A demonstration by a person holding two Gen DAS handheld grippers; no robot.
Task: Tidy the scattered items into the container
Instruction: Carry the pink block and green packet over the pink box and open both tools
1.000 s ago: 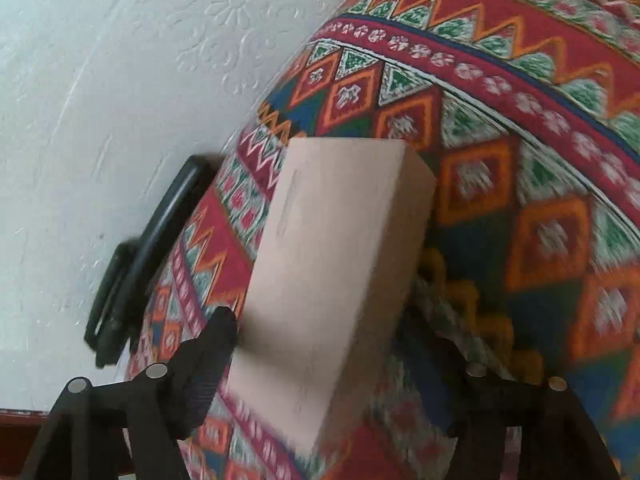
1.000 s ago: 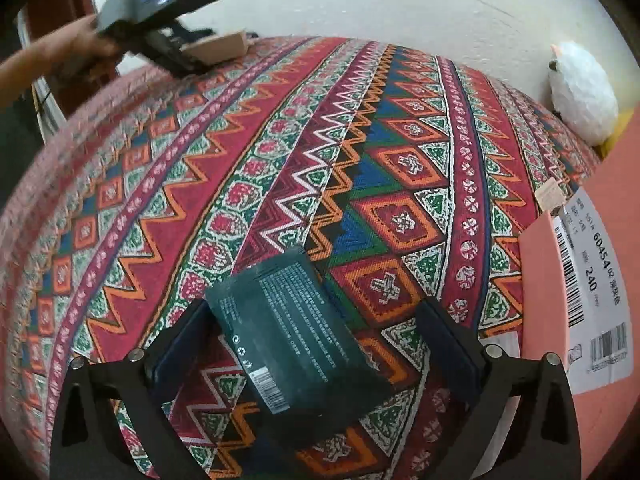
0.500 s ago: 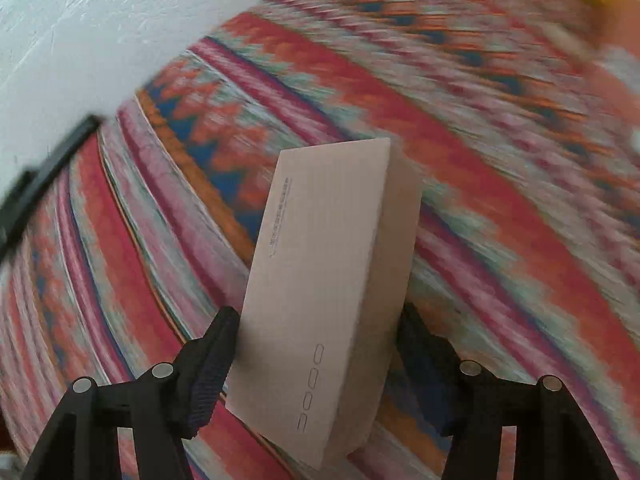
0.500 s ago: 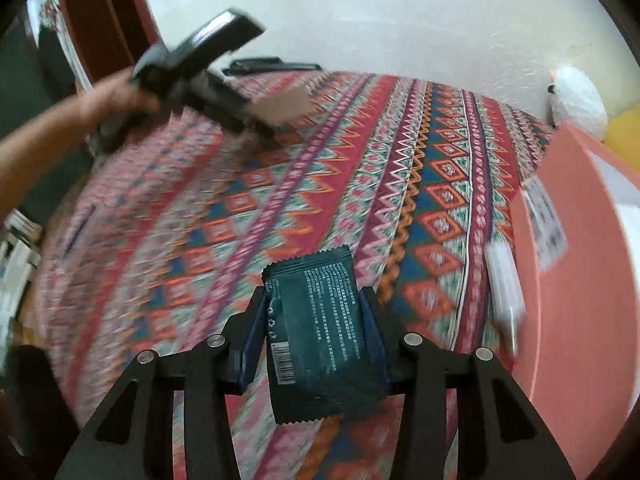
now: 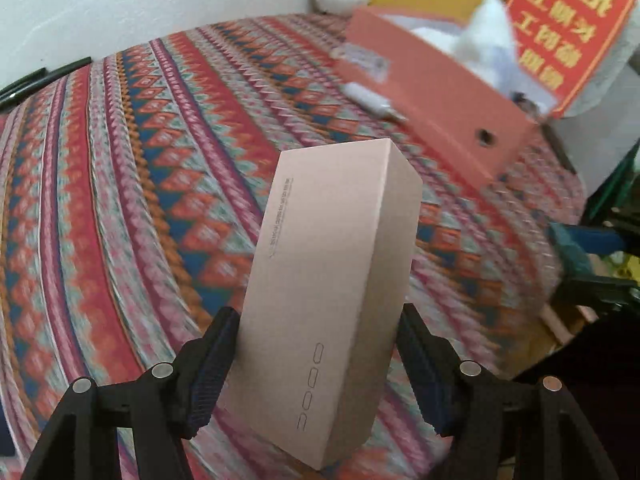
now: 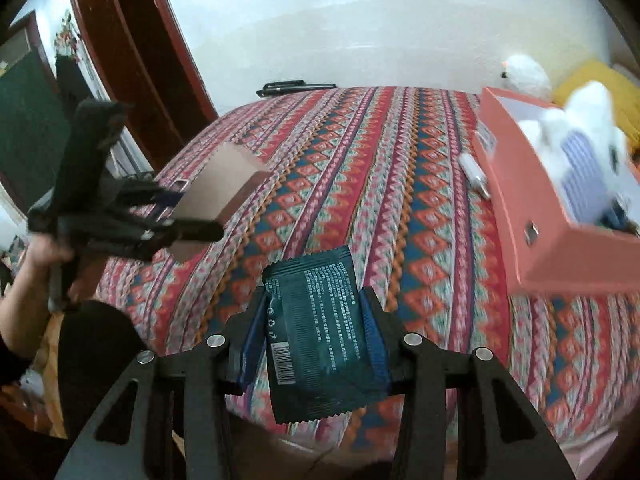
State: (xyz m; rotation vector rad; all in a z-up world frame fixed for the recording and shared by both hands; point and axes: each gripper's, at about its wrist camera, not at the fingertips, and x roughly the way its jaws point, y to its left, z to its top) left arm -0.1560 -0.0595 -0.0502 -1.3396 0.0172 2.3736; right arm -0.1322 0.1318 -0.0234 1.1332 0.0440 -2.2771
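My left gripper (image 5: 316, 344) is shut on a long tan cardboard box (image 5: 332, 280), held in the air above the patterned tablecloth (image 5: 120, 200). In the right wrist view that tan box (image 6: 224, 196) and the left gripper (image 6: 176, 220) hang over the table's left side. My right gripper (image 6: 316, 328) is shut on a dark teal foil packet (image 6: 320, 328), lifted above the near table edge. The salmon-pink container (image 6: 532, 208) stands at the right with a white plush toy (image 6: 588, 120) inside; the container (image 5: 432, 80) shows far right in the left wrist view.
A small white plug-like item (image 6: 474, 170) lies on the cloth beside the container's left wall. A black pen-like object (image 6: 296, 87) rests at the far table edge by the wall. A white fluffy toy (image 6: 524, 74) sits behind the container. A wooden door (image 6: 132, 52) stands at the left.
Both grippers lifted their items off the cloth and swung toward the pink container. The right gripper shut on the teal packet between the first earlier frame and the second.
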